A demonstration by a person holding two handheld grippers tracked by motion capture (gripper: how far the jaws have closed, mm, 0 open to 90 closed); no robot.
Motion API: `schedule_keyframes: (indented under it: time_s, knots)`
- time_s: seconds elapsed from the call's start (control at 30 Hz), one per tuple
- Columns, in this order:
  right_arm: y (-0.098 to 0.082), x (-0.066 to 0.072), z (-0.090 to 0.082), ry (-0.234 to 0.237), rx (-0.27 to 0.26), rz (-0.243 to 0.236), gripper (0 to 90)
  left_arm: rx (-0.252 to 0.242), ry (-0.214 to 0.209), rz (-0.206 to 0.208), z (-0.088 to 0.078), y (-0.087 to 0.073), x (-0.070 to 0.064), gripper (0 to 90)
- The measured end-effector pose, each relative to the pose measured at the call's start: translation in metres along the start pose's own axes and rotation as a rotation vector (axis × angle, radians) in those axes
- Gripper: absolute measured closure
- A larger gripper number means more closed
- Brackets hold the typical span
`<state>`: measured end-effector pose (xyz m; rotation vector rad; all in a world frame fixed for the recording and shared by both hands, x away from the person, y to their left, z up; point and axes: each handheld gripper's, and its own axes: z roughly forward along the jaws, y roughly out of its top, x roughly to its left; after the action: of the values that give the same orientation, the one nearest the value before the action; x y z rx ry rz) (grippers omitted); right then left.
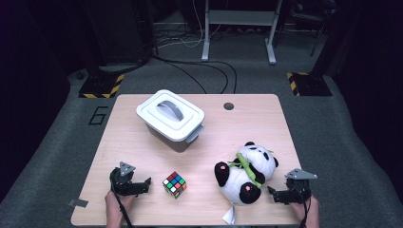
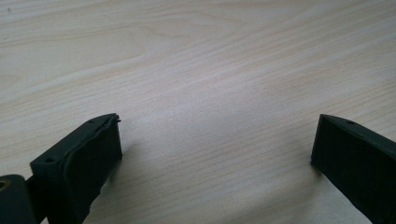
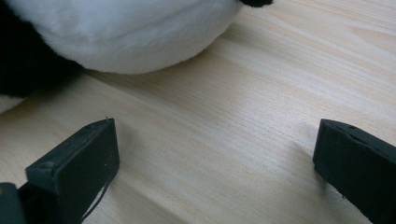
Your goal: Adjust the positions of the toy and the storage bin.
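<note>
- Panda plush [image 1: 247, 173]: black and white, pink patches, a green bamboo sprig on its chest.
- Puzzle cube [image 1: 174, 184]: black-edged squares of red, green, blue, yellow, orange and white.
- Lidded box [image 1: 170, 118]: white lid, grey handle and body.
- Counter [image 1: 142, 156]: pale wood grain.
- Left tool [image 1: 142, 186] and right tool [image 1: 274, 194]: black, each with a grey plate.

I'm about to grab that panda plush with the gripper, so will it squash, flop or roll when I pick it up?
The panda plush looks soft and furry, so it would probably squash between the jaws. Its limbs may flop. It lies on the table on a rounded body, so a push might roll it.
</note>
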<state>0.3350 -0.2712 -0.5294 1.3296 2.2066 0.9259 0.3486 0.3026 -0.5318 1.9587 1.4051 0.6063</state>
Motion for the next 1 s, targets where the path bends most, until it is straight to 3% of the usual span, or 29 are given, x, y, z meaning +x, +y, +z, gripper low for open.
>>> schedule_keyframes:
  time_s: [0.1, 0.17, 0.53, 0.83, 1.0]
  knots:
    - [0.0, 0.0, 0.0, 0.0, 0.0, 0.0, 0.0, -0.008, 0.018, 0.009, -0.001, 0.0, -0.002, 1.6]
    - [0.0, 0.0, 0.0, -0.001, 0.001, -0.001, 0.0, 0.002, -0.005, 0.008, -0.001, -0.001, -0.001, 2.0]
    - [0.001, 0.001, 0.001, -0.003, 0.0, 0.004, 0.0, -0.006, -0.048, 0.021, -0.002, -0.001, 0.0, 1.5]
    - [0.001, 0.001, 0.001, 0.0, -0.003, -0.003, 0.0, -0.034, -0.083, 0.028, -0.02, 0.003, -0.009, 0.0]
    - [0.0, 0.001, 0.001, 0.002, -0.002, -0.003, 0.0, -0.033, -0.111, 0.053, -0.027, 0.008, -0.016, 0.0]
